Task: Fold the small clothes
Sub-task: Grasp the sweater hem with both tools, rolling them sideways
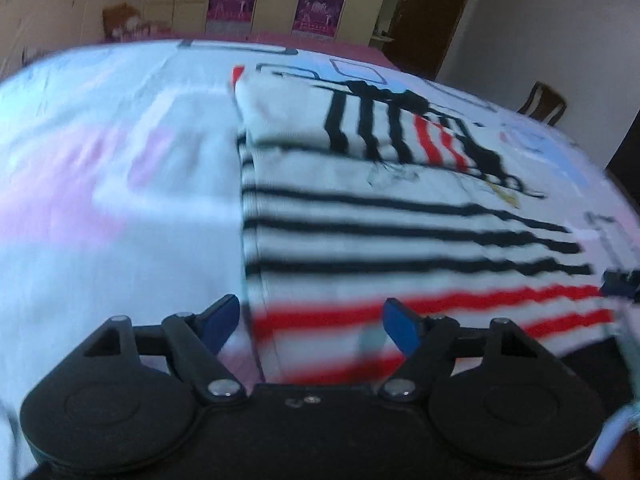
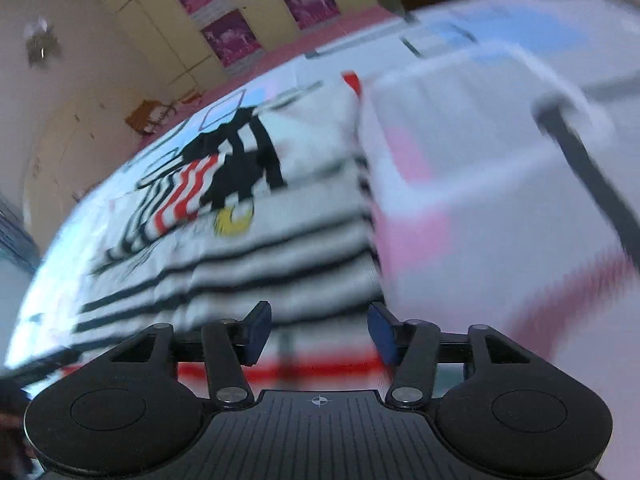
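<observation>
Left gripper (image 1: 312, 322) jaws apart, empty, over near left edge of striped shirt (image 1: 400, 216). Right gripper (image 2: 318, 332) also apart, empty, above shirt's near hem on bedsheet (image 1: 120, 180).

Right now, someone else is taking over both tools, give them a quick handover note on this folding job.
Left tool: open, nothing held, above the near edge of the striped shirt.
Right tool: open, nothing held, above the same shirt.
The shirt lies on the patterned bedsheet.
Done: one part is folded over the far end, with stripes running crosswise.
Left: the pictures are too blurred to judge neatness; further folds probably remain.
</observation>
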Demonstrator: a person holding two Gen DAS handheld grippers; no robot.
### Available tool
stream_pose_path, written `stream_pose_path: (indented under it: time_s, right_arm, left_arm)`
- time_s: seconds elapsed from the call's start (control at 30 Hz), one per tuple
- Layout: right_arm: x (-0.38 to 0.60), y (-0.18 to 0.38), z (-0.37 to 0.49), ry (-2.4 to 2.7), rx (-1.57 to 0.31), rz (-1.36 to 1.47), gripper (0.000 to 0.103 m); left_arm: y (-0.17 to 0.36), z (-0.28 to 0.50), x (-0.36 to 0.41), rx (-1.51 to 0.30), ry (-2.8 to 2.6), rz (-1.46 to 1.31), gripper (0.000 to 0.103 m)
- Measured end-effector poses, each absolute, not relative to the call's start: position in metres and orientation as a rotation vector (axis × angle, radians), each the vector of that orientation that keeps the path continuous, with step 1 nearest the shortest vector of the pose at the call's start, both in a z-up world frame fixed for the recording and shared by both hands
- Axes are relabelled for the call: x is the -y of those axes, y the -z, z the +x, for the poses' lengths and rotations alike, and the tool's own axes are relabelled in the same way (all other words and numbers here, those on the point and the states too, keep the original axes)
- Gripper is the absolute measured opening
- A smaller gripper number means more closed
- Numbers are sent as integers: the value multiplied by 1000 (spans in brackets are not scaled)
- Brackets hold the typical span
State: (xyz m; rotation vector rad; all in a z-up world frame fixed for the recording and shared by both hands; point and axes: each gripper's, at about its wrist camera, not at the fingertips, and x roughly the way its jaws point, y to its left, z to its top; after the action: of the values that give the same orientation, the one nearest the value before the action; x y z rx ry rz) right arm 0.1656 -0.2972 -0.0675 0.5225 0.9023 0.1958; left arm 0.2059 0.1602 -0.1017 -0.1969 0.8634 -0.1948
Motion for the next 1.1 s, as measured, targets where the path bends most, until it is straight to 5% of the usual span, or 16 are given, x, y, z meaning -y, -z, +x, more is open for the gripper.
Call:
stream_pose_path:
  time_s: [0.2, 0.37, 0.8, 0.97, 1.1]
  right_arm:
    - [308, 79, 112, -259, -935, 632, 42]
    - [315, 90, 80, -323, -944, 762, 34]
    - [316, 108, 102, -403, -920, 942, 33]
    - [309, 107, 82, -463, -933, 904, 31]
    - [309, 109, 76, -454, -928, 897, 19]
  left_arm:
    - [110, 157, -168, -871, 284, -453, 72]
    - [123, 126, -181, -861, 314, -647, 57]
    - [140, 146, -167, -809, 386, -840, 56]
    - [147, 129, -165, -831, 384, -815, 24]
    - [155, 126, -176, -828, 347, -871, 13]
